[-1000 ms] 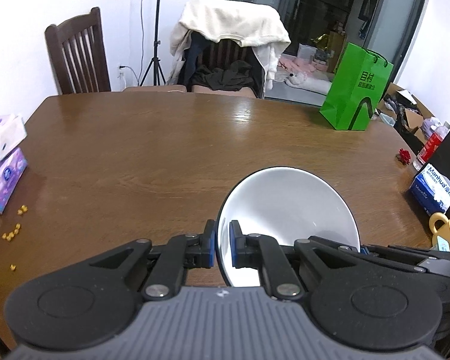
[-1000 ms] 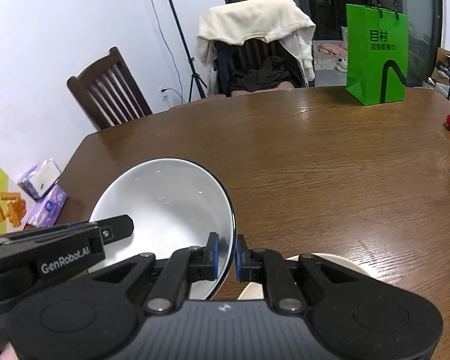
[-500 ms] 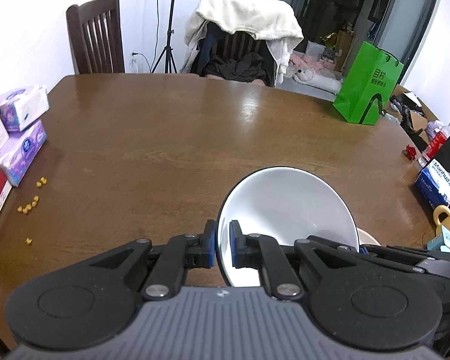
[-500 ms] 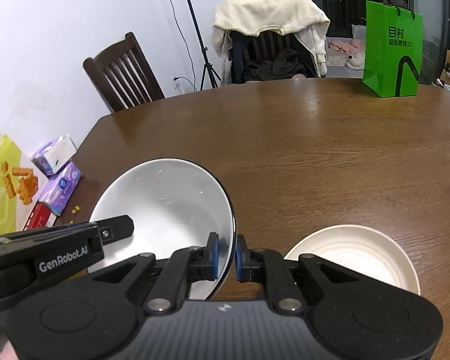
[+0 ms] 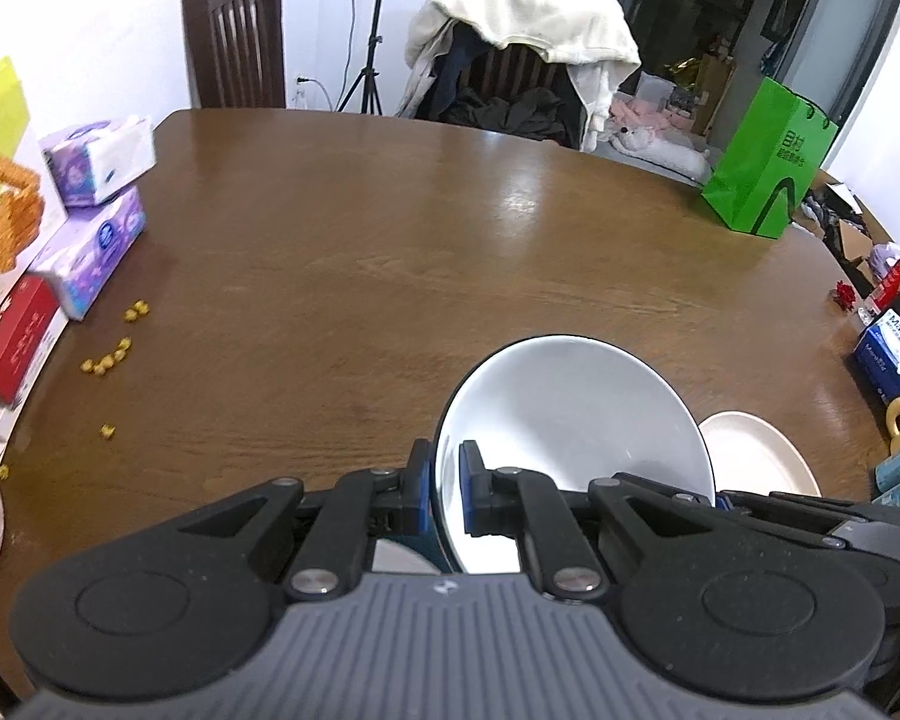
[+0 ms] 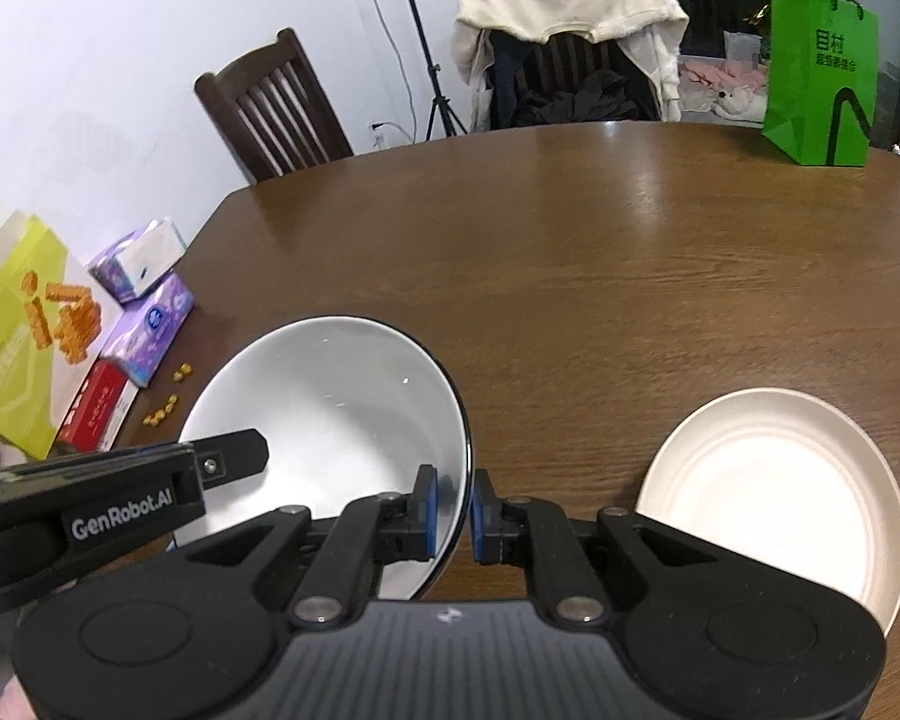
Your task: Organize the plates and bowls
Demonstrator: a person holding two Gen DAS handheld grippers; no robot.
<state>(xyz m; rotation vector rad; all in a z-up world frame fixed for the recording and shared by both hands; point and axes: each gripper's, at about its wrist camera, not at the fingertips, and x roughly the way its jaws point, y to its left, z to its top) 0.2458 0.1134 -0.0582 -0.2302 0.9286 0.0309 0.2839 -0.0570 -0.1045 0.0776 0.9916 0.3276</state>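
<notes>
One white bowl point(image 6: 330, 414) aloft over worktop point(image 5: 390, 252), rim clenched by left tool point(image 5: 445, 487) and right tool point(image 6: 453, 507). Beige plate point(image 6: 774, 486) resting just beside. Not yet stacked; placement outstanding.

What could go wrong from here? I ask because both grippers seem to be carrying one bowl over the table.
1. The left gripper and right gripper each pinch only the thin rim of the white bowl; if they drift apart or twist unevenly, it could slip out.
2. The cream plate lies just beside the bowl, so lowering carelessly might knock it.
</notes>
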